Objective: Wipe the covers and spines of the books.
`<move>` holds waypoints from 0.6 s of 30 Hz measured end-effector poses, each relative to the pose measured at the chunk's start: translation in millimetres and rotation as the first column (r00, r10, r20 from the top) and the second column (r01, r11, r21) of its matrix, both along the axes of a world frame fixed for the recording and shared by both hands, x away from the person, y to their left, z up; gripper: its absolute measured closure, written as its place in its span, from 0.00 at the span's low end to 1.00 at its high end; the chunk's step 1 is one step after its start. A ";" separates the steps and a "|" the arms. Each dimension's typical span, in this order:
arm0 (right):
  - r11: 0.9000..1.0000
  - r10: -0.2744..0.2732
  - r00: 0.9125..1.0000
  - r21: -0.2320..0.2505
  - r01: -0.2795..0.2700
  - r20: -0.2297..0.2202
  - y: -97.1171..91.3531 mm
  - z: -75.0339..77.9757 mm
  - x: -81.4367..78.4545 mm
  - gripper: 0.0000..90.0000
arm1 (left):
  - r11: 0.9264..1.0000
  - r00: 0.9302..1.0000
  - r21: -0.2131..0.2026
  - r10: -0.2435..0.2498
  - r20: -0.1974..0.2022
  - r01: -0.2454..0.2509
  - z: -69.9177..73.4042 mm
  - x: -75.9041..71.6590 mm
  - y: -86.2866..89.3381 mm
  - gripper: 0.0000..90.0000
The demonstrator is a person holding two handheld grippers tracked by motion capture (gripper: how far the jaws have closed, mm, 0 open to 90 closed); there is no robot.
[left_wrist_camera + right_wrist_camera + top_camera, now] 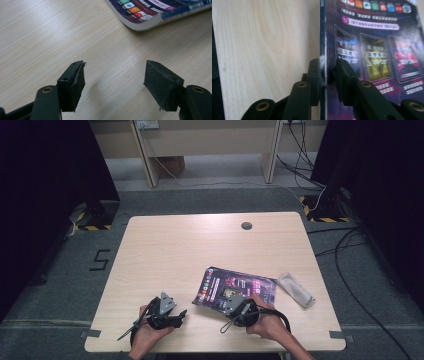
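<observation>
We see a magazine [235, 289] lying flat on the light wooden worktop [200, 245], toward its near right part, with a folded grey cloth [296, 290] just beside its right edge. Our right gripper [328, 72] has its fingers nearly together around the magazine's spine edge, one on each side; whether they press on it we cannot tell. Our left gripper [113, 77] rests near the magazine's rounded corner, its fingers spread wide over bare wood with nothing between them.

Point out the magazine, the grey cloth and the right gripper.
magazine [220, 282]: high view, dark cover.
grey cloth [296, 289]: high view, its middle.
right gripper [328, 72]: right gripper view, between jaw tips at the magazine's edge.
</observation>
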State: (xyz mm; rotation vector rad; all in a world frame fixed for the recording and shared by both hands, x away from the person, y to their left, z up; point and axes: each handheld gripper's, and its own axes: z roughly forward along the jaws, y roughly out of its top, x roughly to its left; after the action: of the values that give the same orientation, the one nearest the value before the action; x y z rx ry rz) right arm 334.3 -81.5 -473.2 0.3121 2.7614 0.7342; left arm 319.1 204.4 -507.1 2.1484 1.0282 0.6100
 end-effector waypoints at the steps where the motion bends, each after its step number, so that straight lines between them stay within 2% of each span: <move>1: 1.000 -0.012 1.000 -0.004 0.012 -0.014 -0.3 -1.5 -1.3 0.79 | 1.000 1.000 -0.002 0.005 0.002 -0.005 0.4 0.2 0.6 0.35; 9: 0.999 -0.042 0.998 0.012 0.043 -0.038 -3.2 -8.1 -4.3 0.72 | 1.000 1.000 -0.018 0.022 0.012 -0.022 2.1 1.0 1.2 0.34; 11: 0.997 -0.071 0.997 0.028 0.072 -0.041 -3.1 -10.6 -6.0 0.66 | 0.999 1.000 -0.021 0.026 0.012 -0.026 2.4 0.9 0.3 0.34; 14: 0.996 -0.080 0.995 0.046 0.082 -0.052 -4.4 -11.7 -9.3 0.56 | 1.000 1.000 -0.022 0.023 0.015 -0.023 2.6 0.5 -1.8 0.33; 16: 0.991 -0.110 0.993 0.066 0.113 -0.052 -8.5 -12.0 -10.0 0.48 | 0.999 1.000 -0.025 0.024 0.016 -0.024 3.6 1.2 -2.5 0.33; 18: 0.986 -0.141 0.988 0.087 0.145 -0.057 -14.9 -12.7 -11.5 0.45 | 0.999 1.000 -0.043 0.029 0.012 -0.029 3.2 2.5 -4.2 0.31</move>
State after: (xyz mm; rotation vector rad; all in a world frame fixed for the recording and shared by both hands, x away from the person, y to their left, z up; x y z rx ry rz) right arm 322.7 -96.4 -485.8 0.5485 2.7221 0.8266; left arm 321.6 200.2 -503.9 2.0933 1.0580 0.6085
